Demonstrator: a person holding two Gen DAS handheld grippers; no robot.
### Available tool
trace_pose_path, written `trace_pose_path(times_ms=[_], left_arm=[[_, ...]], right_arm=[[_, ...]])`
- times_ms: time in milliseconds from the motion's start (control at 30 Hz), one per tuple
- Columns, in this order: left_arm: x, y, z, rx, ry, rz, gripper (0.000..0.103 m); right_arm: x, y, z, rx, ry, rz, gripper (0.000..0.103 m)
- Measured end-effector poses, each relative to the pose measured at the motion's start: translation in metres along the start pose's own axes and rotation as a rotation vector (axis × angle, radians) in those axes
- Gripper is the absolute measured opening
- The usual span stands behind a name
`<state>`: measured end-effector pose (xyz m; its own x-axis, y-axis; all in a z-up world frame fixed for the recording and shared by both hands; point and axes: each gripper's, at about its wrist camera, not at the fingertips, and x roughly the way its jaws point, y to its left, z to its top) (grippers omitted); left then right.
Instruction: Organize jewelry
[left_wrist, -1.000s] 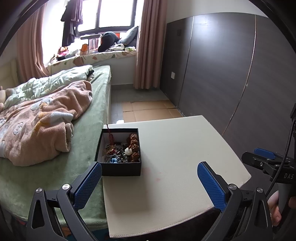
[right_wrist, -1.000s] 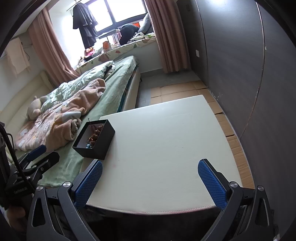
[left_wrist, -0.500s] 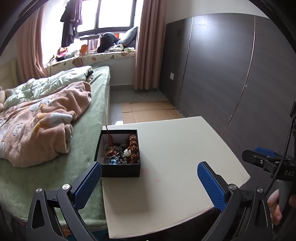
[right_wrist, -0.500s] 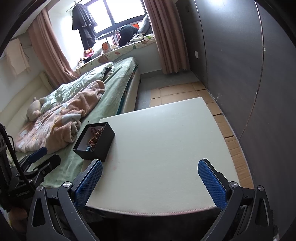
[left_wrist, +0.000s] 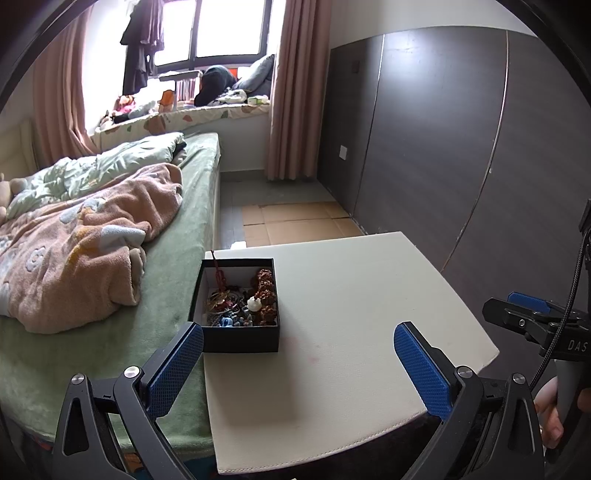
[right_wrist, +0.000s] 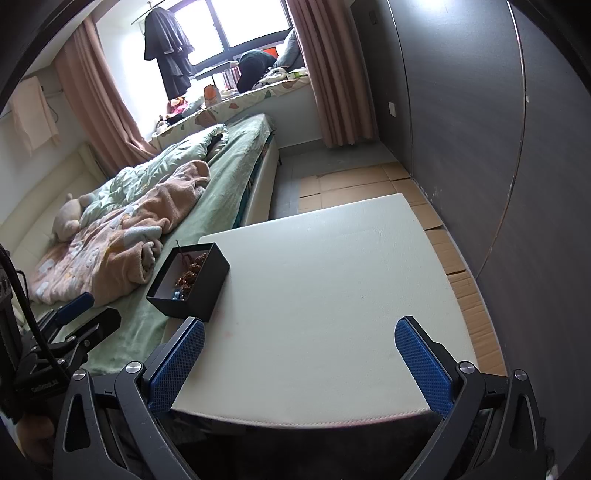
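My left tongs (left_wrist: 298, 363) are spread wide with nothing between the blue pads (left_wrist: 176, 365), held low over the near edge of the white table (left_wrist: 354, 295). My right tongs (right_wrist: 299, 363) are spread just as wide and are also empty, hanging above the near edge of the same table a little further to the right. The black box (left_wrist: 236, 325) of jewelry sits at the table's left edge, right where the table meets the bed (left_wrist: 162, 314), with its lid off. Inside I can see a tangle of pieces: a string of knobbly brown beads (left_wrist: 265, 291) along the right wall, a small white bead (left_wrist: 255, 303) beside them, a red cord (left_wrist: 218, 271) sticking up at the far left corner, and darker metal bits and something blue near the front that are too small for me to sort out. From the left view the box lies just ahead of my left pad, near it but apart; from the right view it is off to the left, past my left finger. A pink blanket (left_wrist: 85, 240) is bunched on the green bed near the box. Flattened cardboard (left_wrist: 295, 221) covers the floor beyond the table, along the dark wall panels (left_wrist: 443, 147).
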<state>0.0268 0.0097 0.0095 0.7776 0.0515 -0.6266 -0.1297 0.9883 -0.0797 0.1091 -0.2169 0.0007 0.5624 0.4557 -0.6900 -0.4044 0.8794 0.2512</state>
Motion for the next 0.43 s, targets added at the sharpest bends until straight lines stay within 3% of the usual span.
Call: trace_pose_path(times_ms=[433], left_arm=[[-0.0017, -0.0046, -0.0004, 0.013, -0.007, 0.000, 0.103]], right_arm=[[0.0027, -0.0025, 0.0011, 0.021, 0.004, -0.006, 0.103]])
